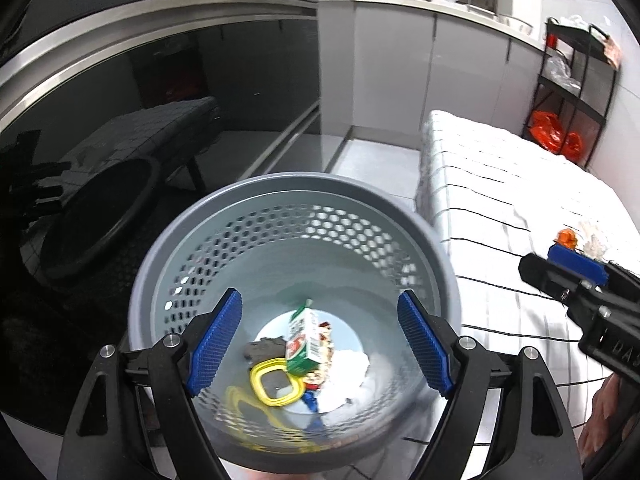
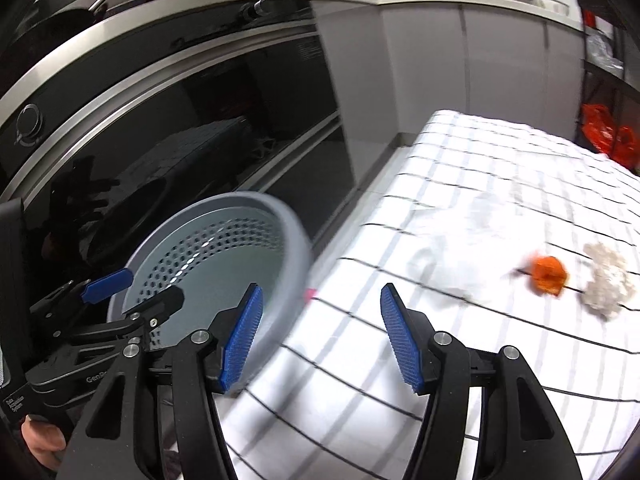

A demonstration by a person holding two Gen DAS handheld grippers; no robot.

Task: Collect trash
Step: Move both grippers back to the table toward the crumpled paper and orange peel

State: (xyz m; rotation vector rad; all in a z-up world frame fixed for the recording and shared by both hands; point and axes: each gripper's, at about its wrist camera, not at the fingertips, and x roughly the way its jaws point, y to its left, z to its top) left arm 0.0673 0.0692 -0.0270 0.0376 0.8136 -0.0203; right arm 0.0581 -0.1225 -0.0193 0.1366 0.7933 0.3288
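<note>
Grey perforated bin (image 1: pixel 296 216) holding carton (image 1: pixel 306 338), wrappers.

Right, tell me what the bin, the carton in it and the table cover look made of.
Bin: matte grey plastic, likely moulded, with punched holes.
Carton: printed paperboard, folded edges.
Table cover: white checked cloth, probably cotton; it creases and drapes over the edge.

Surface materials in the kitchen scene.
Matt grey perforated plastic bin (image 1: pixel 296 216); checked white cloth (image 2: pixel 460 184) over the table; glossy black glass oven door (image 2: pixel 200 140) trimmed in brushed metal; ribbed blue gripper pads (image 2: pixel 400 340).
</note>
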